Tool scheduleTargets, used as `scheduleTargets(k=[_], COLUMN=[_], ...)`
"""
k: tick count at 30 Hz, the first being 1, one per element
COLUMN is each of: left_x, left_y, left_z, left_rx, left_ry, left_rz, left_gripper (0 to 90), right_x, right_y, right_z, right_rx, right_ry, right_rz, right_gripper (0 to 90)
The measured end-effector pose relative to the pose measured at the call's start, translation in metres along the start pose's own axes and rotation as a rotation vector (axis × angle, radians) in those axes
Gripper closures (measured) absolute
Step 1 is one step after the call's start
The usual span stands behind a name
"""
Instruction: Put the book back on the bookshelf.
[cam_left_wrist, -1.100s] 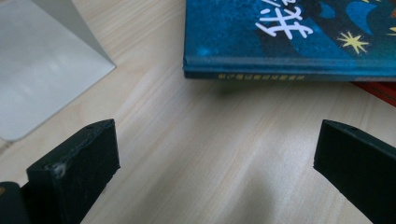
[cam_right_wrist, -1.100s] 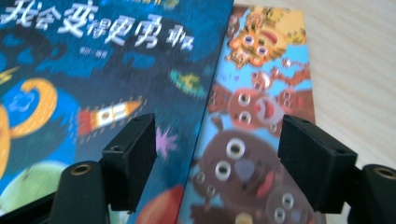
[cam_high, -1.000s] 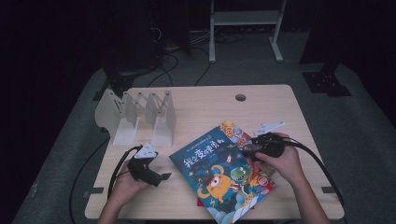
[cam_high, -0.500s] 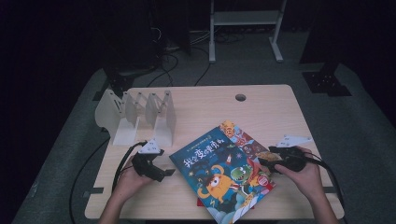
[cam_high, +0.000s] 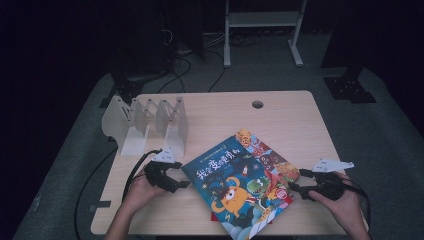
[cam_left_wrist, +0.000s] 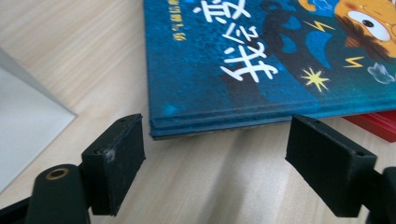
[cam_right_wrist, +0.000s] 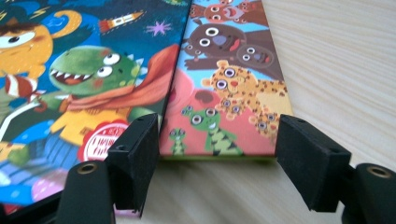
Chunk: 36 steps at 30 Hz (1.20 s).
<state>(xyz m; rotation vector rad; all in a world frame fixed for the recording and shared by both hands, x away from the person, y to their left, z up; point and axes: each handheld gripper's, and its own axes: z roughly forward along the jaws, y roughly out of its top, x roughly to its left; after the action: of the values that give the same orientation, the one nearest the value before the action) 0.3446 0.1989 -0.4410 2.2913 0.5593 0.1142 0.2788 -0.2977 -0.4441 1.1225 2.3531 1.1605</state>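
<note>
A stack of picture books lies at the table's front middle. On top is a blue monster book (cam_high: 235, 187), over an animal book (cam_high: 267, 157) and a red book (cam_left_wrist: 373, 123). My left gripper (cam_high: 182, 184) rests low on the table at the blue book's left corner (cam_left_wrist: 261, 70). Its jaws (cam_left_wrist: 217, 140) have just been closing; they are still apart, with the corner just ahead of them. My right gripper (cam_high: 295, 190) sits at the stack's right edge, open (cam_right_wrist: 222, 140). The animal book's edge (cam_right_wrist: 233, 88) lies between its pads, and the left pad is by the blue book (cam_right_wrist: 84, 70).
A white divider rack (cam_high: 145, 122) stands at the back left; its base (cam_left_wrist: 23, 121) lies close to my left gripper. A cable hole (cam_high: 257, 104) marks the table's far side. Bare wood (cam_high: 300, 130) stretches right of the books. Cables trail off the front edge.
My right gripper slid from above the books out to their right edge and a little lower. The left gripper stayed by the blue book's corner, its jaws narrower.
</note>
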Motion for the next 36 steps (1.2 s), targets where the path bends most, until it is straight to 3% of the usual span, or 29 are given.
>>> scheduleTargets(k=[13,22,31,36], left_x=[-0.001,-0.001,-0.003,-0.003], left_y=[0.0,0.0,-0.001,-0.005], left_z=[0.0,0.001,-0.002,-0.006], left_rx=[0.007,0.007,0.009,-0.021], left_ry=[0.004,0.007,-0.004,-0.025], left_rz=[0.0,-0.005,-0.014,-0.032], left_gripper=[18.7,18.6,18.6,18.6], right_x=[0.008,0.017,0.012,0.005], right_y=[-0.025,-0.036,-0.036,-0.029], right_z=[-0.018,-0.013,-0.01,-0.004], right_rx=[0.014,0.023,0.001,0.004], right_ry=[0.01,0.039,0.021,-0.002], right_rz=[0.02,0.027,0.043,0.038], right_gripper=[28.0,27.4,26.6,27.2])
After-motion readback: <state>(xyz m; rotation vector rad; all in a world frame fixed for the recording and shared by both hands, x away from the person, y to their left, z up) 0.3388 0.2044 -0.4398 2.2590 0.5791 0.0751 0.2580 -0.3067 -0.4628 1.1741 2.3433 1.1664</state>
